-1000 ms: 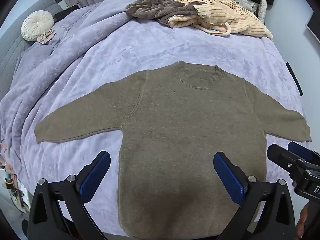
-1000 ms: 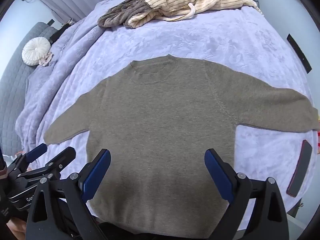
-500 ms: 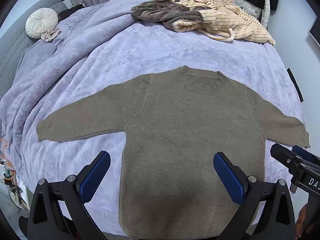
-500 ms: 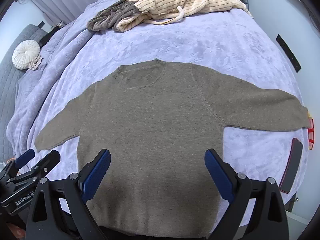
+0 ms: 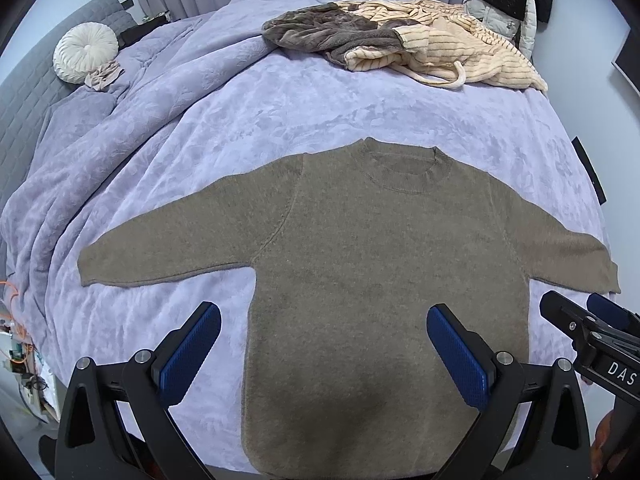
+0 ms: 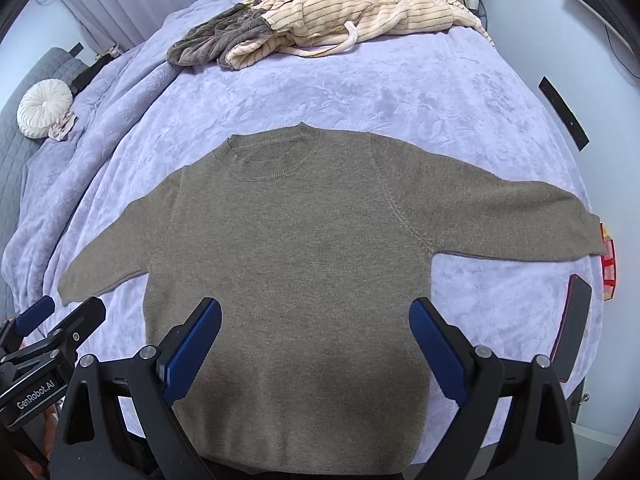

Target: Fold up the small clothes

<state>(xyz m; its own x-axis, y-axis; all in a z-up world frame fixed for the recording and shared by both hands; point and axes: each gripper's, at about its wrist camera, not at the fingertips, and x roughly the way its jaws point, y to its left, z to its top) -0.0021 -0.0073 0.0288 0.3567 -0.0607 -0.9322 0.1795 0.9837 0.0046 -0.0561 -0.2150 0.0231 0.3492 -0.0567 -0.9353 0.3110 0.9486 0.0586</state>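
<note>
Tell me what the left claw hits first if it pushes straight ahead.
Probably the olive-brown knitted sweater lying flat on the lilac bedspread. The open left claw points at its lower body, though the gap is unclear.

Both my wrist cameras look down from the hem end, sharing the flat olive-brown knitted sweater.

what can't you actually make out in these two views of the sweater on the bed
- Sweater hem: in the left wrist view the bottom frame edge and the left gripper cut it off; in the right wrist view the right gripper covers it.
- Red object: cut by the right edge of the right wrist view, unidentifiable.
- Clothes pile: bunched together, so the number of garments is unclear.
</note>
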